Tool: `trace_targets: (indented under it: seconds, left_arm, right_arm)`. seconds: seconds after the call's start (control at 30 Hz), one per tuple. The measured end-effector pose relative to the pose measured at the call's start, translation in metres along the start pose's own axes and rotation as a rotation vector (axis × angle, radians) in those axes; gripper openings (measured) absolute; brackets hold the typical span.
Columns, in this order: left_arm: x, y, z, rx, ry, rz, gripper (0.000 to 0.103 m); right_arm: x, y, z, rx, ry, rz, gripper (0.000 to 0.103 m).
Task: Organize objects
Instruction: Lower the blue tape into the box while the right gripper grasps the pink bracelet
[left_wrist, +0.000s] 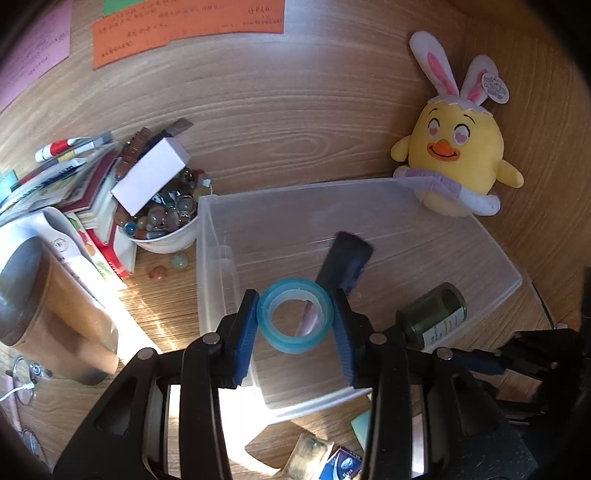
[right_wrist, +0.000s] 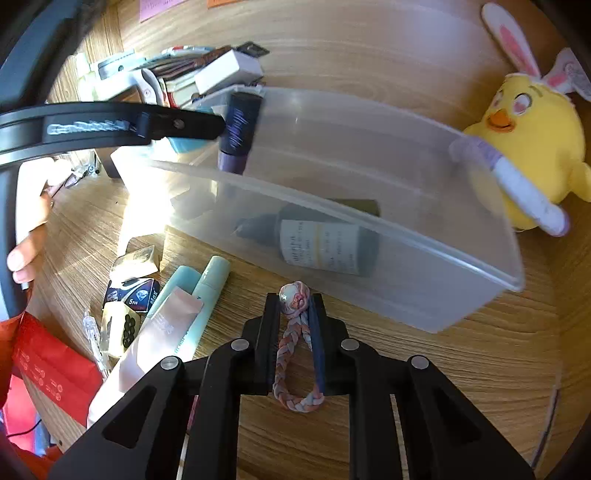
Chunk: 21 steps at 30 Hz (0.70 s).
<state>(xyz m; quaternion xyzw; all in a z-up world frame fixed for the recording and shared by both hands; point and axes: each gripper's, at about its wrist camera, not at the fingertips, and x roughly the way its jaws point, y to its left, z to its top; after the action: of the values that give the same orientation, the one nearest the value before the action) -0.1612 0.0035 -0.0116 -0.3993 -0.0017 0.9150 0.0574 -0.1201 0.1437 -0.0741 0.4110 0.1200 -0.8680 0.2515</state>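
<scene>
Left gripper (left_wrist: 295, 319): closed on a blue tape roll (left_wrist: 295, 317), one pad on each side of the ring, held above the clear plastic bin (left_wrist: 207, 258), just inside its near wall.

Right gripper (right_wrist: 293, 314): jaws narrow, pinching the knotted end of a braided pink-and-grey bracelet (right_wrist: 291, 354), whose loop trails back between the fingers toward the camera. It hovers over the wooden desk, just short of the bin's near wall (right_wrist: 369, 221).

Already in the bin: a dark green bottle (right_wrist: 325, 243) with a pale label lies on its side on the floor of the bin, ahead of the right gripper. A dark, blurred object (left_wrist: 345, 262) shows beyond the tape roll; what it is I cannot tell.

Still outside: to the left of the right gripper lie two mint-green pens (right_wrist: 207, 284), a pale pink tube (right_wrist: 155, 332), small boxes (right_wrist: 131, 295) and a red packet (right_wrist: 51, 369). A bowl of marbles (left_wrist: 162, 218), a stack of books (left_wrist: 88, 192) and a yellow chick plush (left_wrist: 458, 147) stand beside the bin.

Progress: early, by my judgement. One bottle is stored, two things are in hand, most clutter remains.
</scene>
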Motion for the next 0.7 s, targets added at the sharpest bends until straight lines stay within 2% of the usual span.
trace_targets:
  seconds: [0.2,0.4,0.7]
  left_arm:
    - [0.005,-0.002,-0.001,0.002,0.006,0.010,0.039]
    - [0.008,-0.006,-0.002,0.010,0.022,-0.007,0.039]
    - [-0.002,-0.009,-0.005,0.040,-0.005,-0.005,0.041]
  right_arm:
    - [-0.036,-0.003,-0.003,0.001,-0.080,0.010,0.014]
    - [-0.061,-0.009,0.012,0.020,-0.163,-0.001,0.014]
    - [-0.069,-0.025,0.050,0.067,-0.249,-0.035,0.014]
